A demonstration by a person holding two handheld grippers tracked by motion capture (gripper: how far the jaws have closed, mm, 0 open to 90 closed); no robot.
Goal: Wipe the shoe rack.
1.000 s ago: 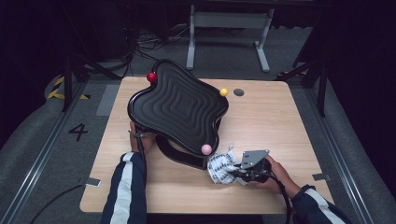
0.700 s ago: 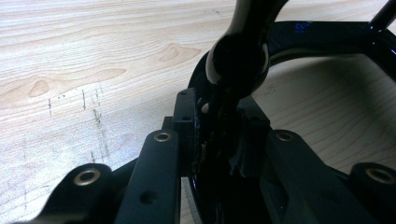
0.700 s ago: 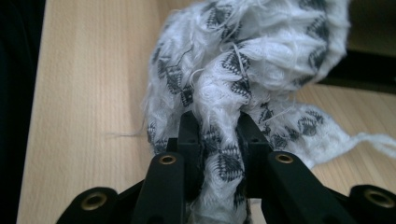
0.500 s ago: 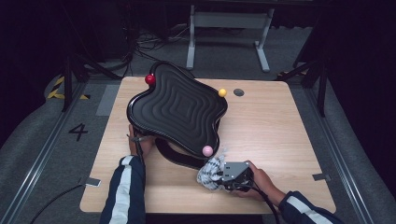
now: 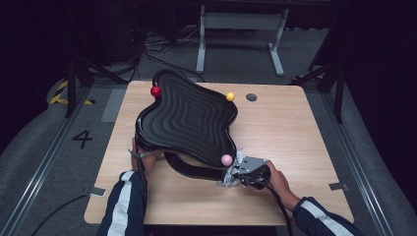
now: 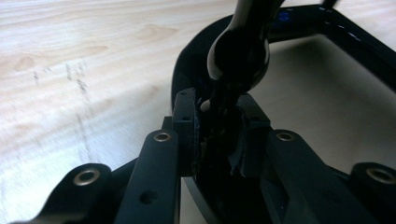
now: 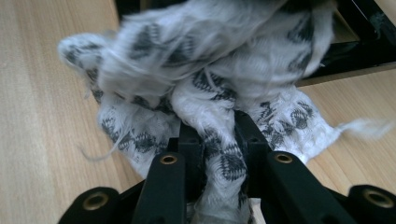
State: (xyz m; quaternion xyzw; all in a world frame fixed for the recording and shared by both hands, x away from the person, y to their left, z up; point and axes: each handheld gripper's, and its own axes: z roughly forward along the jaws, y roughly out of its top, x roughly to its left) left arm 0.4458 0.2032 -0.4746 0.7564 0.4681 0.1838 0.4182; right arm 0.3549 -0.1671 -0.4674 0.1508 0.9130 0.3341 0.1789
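The black wavy tray (image 5: 187,118) is sitting tilted on its curved stand (image 5: 189,169) at the table's (image 5: 295,132) centre, its near edge raised. At its five o'clock corner, by the pink ball (image 5: 226,160), the right gripper (image 7: 217,135) is pinching a patterned white cloth (image 7: 205,70) tight, apparently to wipe the stand. At seven o'clock, the left gripper (image 6: 218,123) is clamping the stand's glossy bar, probably steadying it.

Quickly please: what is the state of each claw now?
Left claw: closed on the glossy black curved frame under the wavy black board.
Right claw: closed on the white cloth with black pattern.
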